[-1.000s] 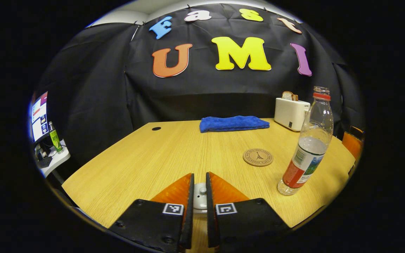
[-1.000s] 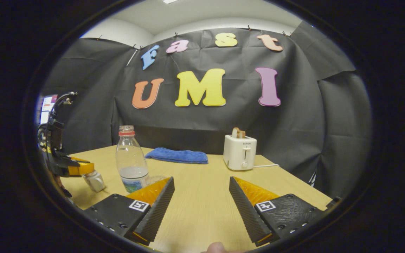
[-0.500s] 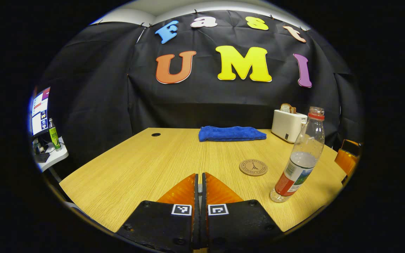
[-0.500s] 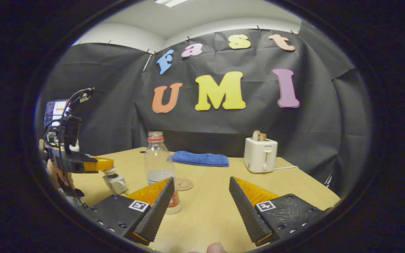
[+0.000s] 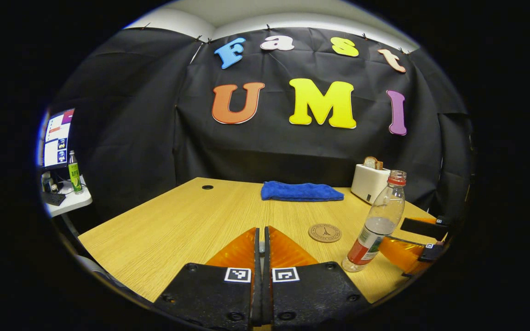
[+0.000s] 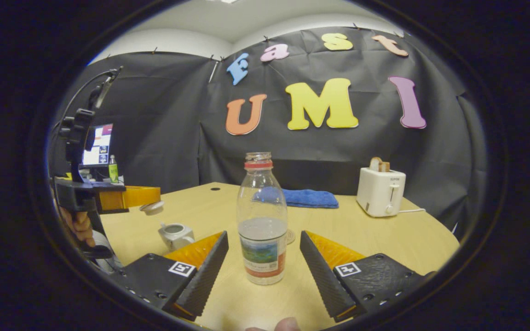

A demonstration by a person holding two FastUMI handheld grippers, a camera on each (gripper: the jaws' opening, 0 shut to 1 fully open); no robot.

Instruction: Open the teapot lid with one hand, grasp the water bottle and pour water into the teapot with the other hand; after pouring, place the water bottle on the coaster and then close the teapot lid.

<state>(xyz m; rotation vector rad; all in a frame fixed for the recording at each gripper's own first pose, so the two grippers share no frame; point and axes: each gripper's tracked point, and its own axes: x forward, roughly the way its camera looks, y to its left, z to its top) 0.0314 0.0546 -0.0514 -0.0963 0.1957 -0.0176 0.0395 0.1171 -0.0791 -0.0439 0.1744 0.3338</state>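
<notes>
So, starting at the left edge of the table [image 6: 375, 239] in the right gripper view: the left gripper [image 6: 147, 196] is up in the air, its fingers pinched together on the teapot lid [image 6: 152, 209], which hangs well clear above the teapot [image 6: 176, 234]. The teapot sits open near the table's front-left corner, so step one looks done. Moving across, the water bottle [image 6: 262, 220] stands upright, uncapped and roughly a third full, right between the spread fingers of the right gripper [image 6: 263, 257], which are apart and not touching it. The grasp is yet to come, and after it the pour, the set-down and the lid going back on. In the left gripper view, the coaster [image 5: 325, 232] lies bare just left of the bottle, toward the table's middle, a short hop for the put-down. Beyond it, a folded blue towel [image 5: 302, 191] lies along the back edge, and a white toaster [image 5: 369, 183] sits at the back-right corner, both well apart from the action. There is plenty of open tabletop between bottle and teapot for the swing over; the bottle does stand fairly near the front edge, so the closing squeeze wants care.
</notes>
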